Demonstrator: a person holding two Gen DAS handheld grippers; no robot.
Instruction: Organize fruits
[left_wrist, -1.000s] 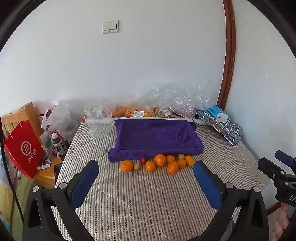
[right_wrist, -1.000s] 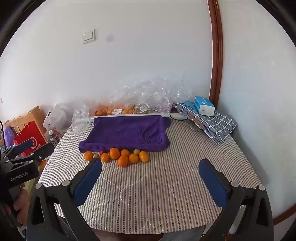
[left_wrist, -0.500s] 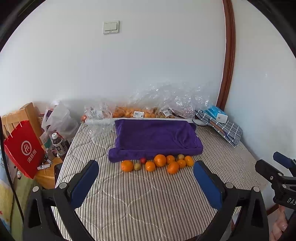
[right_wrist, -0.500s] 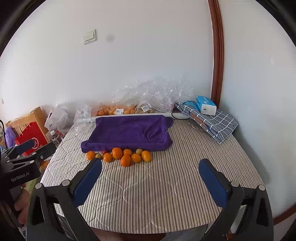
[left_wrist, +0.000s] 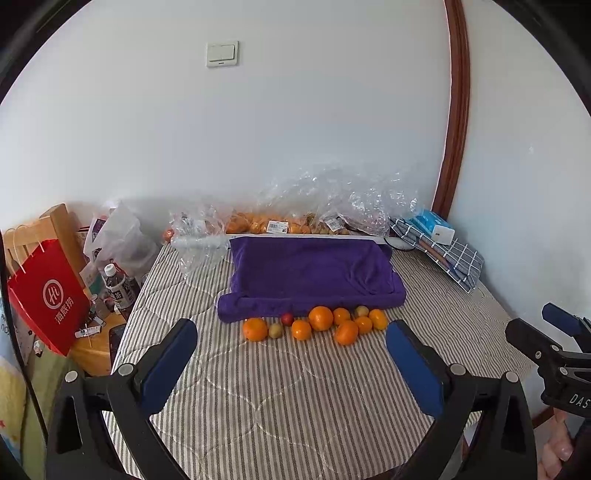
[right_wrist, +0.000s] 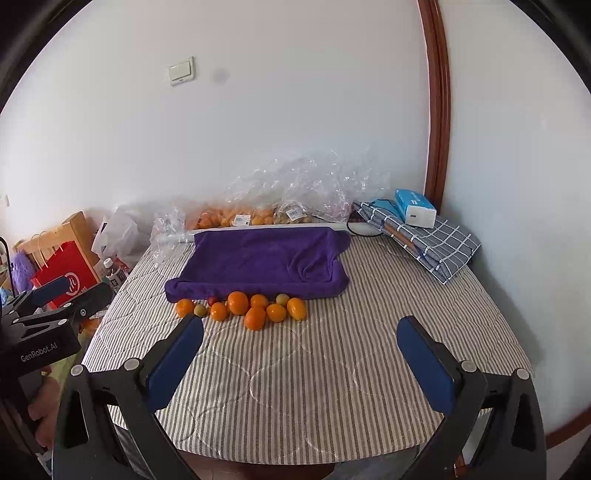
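The left gripper (left_wrist: 290, 360) is held above the near part of the tabletop (left_wrist: 295, 406), and its two blue fingers (left_wrist: 168, 365) are spread wide with nothing between them. The right gripper (right_wrist: 300, 356) is the same: wide apart, holding nothing, up over the striped cloth (right_wrist: 314, 387) that covers the tabletop. Each gripper shows at the edge of the other's view, so they are side by side and well apart.

The fruits lie in a little bunch in the middle of the tabletop, far from both grippers. There are several oranges (left_wrist: 320, 318), some bigger and some smaller. One orange (left_wrist: 255, 329) sits at the left end of the bunch. Just beside it is a small greenish fruit (left_wrist: 275, 330), and behind that is a small red fruit (left_wrist: 287, 319). Another greenish fruit (left_wrist: 361, 311) sits near the right end. The bunch touches the front edge of a purple towel (left_wrist: 310, 273) that is spread flat behind it.

At the back, by the wall, are clear plastic bags (left_wrist: 332, 199) with more oranges inside. In the right corner is a folded checked cloth (right_wrist: 436, 240) with a blue and white box (right_wrist: 415, 208) on top. To the left of the tabletop stand a red paper bag (left_wrist: 48, 295) and a bottle (left_wrist: 116, 284).
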